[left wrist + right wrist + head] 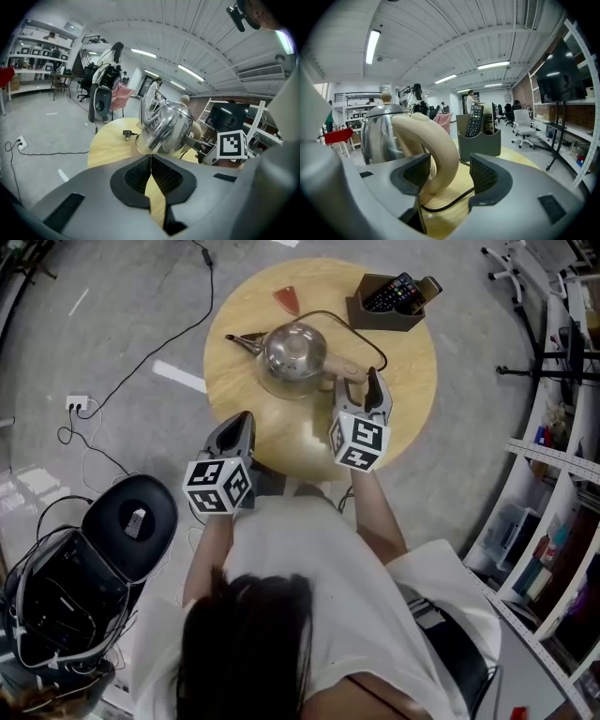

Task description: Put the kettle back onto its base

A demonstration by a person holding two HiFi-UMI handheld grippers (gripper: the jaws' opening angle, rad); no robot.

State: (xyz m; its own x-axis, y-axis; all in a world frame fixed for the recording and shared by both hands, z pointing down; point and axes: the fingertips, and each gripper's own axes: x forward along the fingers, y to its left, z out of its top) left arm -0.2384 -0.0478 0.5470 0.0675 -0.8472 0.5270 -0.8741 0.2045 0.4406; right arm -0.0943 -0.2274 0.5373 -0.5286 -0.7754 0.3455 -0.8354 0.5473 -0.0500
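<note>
A person is standing at a round wooden table [412,381], holding a gripper in each hand. The steel kettle [294,351] is sitting upright near the middle of the table, on what looks like a pale round base [281,388], with its cream handle [436,150] pointing towards the person.

The right gripper [358,381] is reaching in over the table with its jaws standing wide apart. The handle is passing between them, close to the left pad and clear of the right one, so nothing is being squeezed. A black cord [450,201] is lying on the tabletop beneath the handle.

The left gripper [242,418] is hanging at the near edge of the table, short of the kettle, with its jaws closed together and nothing between them.

At the far side, a dark holder [370,320] is keeping remote controls [394,292] upright, and a small red wedge [289,300] is lying nearby.
</note>
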